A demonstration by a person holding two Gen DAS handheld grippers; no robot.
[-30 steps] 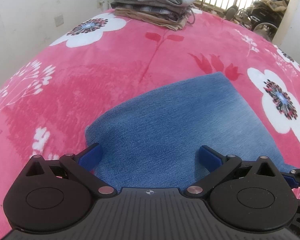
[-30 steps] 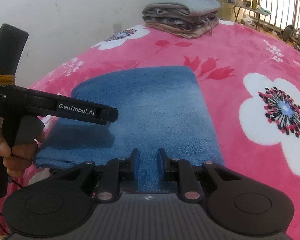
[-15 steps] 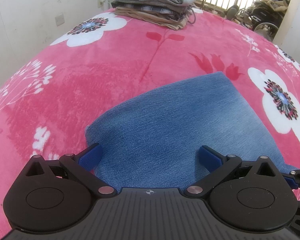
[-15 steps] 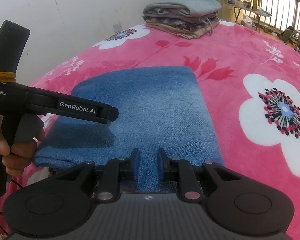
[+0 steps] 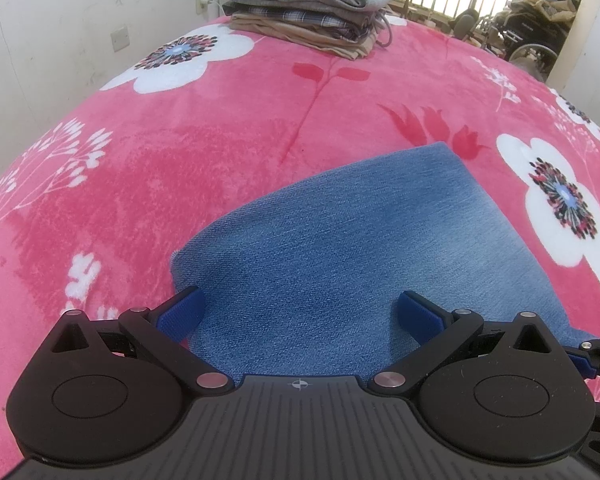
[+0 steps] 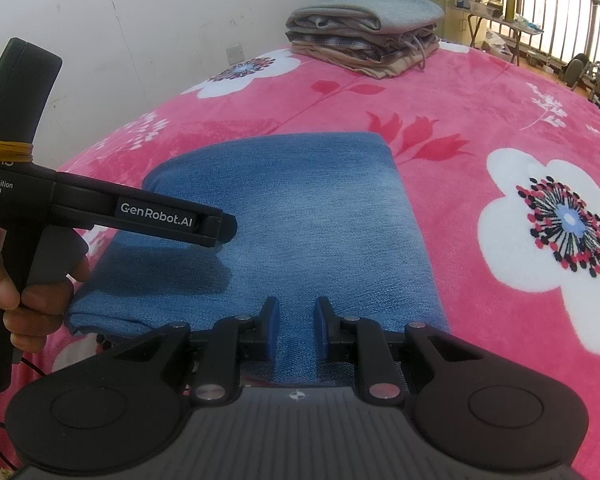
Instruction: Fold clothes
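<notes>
On the pink fleece blanket with white flowers (image 6: 440, 92), your folded blue denim garment (image 6: 300, 216) lies as a thick, soft-cornered rectangle just ahead of both grippers, well apart from the stack of grey, checked and tan folded clothes (image 6: 364, 36) at the far end. Your left gripper (image 5: 300, 314) stands wide open over the near left part of the denim, its blue pads (image 5: 180, 312) spread with nothing between them. Your right gripper (image 6: 297, 328) is nearly closed at the near edge, a narrow gap left between its fingers; denim shows in that gap, but you cannot tell from these views whether the pads actually pinch it. Expect the bundle to feel heavy and dense for cloth, stiff enough to hold its fold yet apt to sag and slide apart in layers if lifted by one corner. Take hold of all layers together at the near edge, one gripper toward each corner, biting deep. The plush blanket probably drags on the fabric, so lift rather than pull.
</notes>
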